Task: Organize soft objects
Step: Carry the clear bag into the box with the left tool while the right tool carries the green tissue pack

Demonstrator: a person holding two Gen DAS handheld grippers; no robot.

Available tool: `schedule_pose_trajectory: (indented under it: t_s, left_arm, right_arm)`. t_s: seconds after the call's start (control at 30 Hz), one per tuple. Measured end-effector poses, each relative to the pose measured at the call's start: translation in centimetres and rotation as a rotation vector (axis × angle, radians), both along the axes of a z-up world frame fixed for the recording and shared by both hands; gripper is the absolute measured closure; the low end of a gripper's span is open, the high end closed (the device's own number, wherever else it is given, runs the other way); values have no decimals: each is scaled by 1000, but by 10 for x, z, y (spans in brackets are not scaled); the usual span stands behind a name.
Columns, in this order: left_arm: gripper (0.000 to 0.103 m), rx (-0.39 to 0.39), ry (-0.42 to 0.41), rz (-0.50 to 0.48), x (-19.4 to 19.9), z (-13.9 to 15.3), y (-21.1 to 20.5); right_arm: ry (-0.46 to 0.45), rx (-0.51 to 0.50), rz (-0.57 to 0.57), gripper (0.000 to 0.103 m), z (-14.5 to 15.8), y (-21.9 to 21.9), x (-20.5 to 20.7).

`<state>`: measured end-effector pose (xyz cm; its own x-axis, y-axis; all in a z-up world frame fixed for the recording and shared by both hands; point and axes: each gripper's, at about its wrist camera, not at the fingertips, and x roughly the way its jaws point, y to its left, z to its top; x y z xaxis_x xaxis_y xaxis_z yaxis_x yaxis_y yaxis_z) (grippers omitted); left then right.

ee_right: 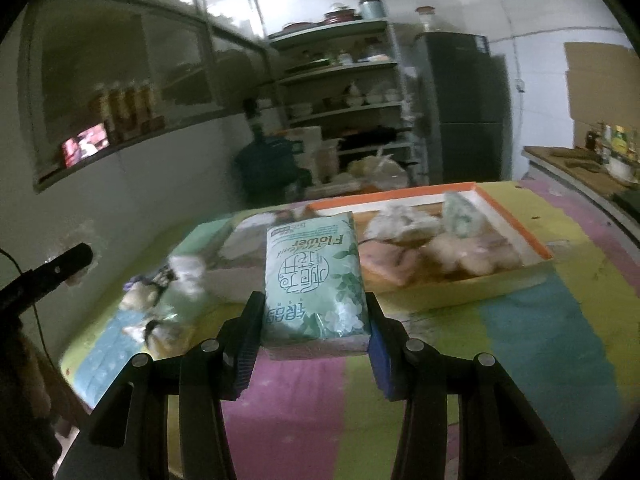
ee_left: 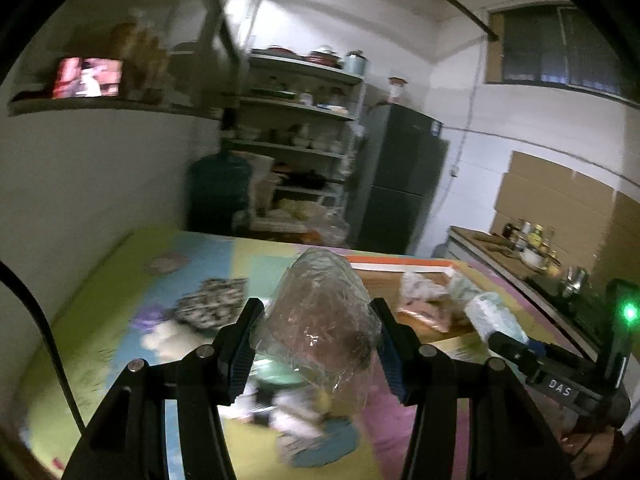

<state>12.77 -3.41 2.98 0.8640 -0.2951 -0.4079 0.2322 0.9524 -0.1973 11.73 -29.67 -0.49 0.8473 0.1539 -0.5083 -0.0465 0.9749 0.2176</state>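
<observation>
My left gripper is shut on a clear plastic bag with something brown inside, held above the colourful mat. My right gripper is shut on a green tissue pack printed "Flower", its pads pressing both sides. The right gripper with its pack also shows at the right of the left wrist view. Beyond lies a wooden tray with an orange and white rim holding several soft bagged items. Loose soft items lie on the mat at left.
A striped pastel mat covers the table. Behind stand a shelf rack with dishes, a dark fridge and a blue water jug. A counter with jars runs along the right. A wall niche holds bottles and a lit screen.
</observation>
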Motion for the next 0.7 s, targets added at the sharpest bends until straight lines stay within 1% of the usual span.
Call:
schedule_pose_trajectory:
  t_s: [0.13,0.27,0.4,0.57,0.7]
  left_arm:
    - [49,-7,19,-83,19,-3,-38]
    - [49,-8,23,-133,30,-6,-71]
    - [49,-6,54,-174,47,-14,-100]
    - [49,7,80,-196,67,-25,-130]
    - [49,23,107,-195,86,-34,-151]
  right_arm:
    - [0,7,-38,54,0,-19,6]
    - [-10,20,-55,54,4,-38,14]
    - [-18,17,-70,54,7,-53,25]
    - [-27,8,-60,54,8,-64,39]
    - [-32,11,-48,54,9,-73,56]
